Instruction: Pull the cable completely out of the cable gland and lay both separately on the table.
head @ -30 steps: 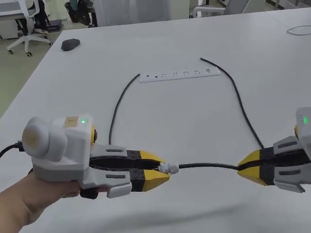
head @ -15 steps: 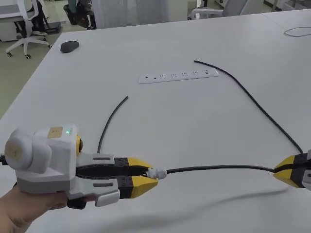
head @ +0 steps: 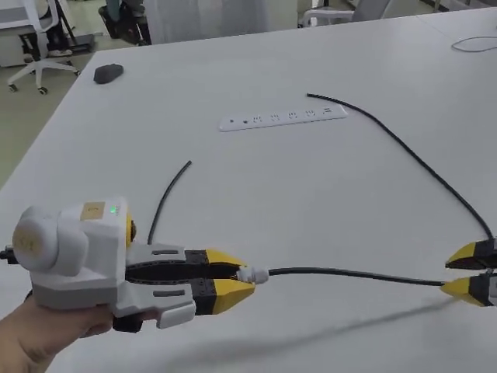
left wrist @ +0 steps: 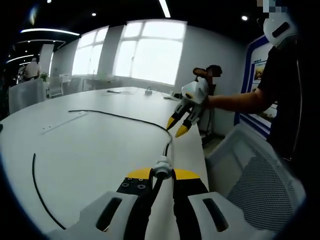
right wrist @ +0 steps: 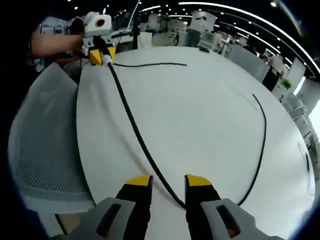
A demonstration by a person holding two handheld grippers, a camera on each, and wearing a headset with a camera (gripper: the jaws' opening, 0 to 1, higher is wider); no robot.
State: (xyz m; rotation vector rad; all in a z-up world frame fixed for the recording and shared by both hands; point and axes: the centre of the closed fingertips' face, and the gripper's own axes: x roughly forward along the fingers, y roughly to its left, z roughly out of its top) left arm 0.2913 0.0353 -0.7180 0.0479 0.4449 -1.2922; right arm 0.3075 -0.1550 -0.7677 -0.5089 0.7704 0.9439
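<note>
A white cable gland point(head: 255, 274) sits pinched at the tips of my left gripper point(head: 247, 280), low on the left, which is shut on it. The black cable point(head: 349, 273) leaves the gland rightward and passes between the fingers of my right gripper point(head: 460, 272), which stands open at the right edge. From there the cable curves back across the white table point(head: 256, 194) toward the power strip. A short tail point(head: 165, 198) trails behind the gland. In the left gripper view the gland point(left wrist: 162, 167) shows between the yellow tips. In the right gripper view the cable point(right wrist: 135, 130) runs between the parted tips.
A white power strip point(head: 281, 119) lies mid-table. A dark mouse point(head: 107, 73) rests at the far left corner. An office chair point(head: 39, 39) stands beyond the table, and a thin wire point(head: 475, 45) lies at the far right. A mesh chair point(left wrist: 260, 180) is beside the table edge.
My right gripper moved right and opened off the cable. The cable slid through the gland, so its tail drew closer to the left gripper.
</note>
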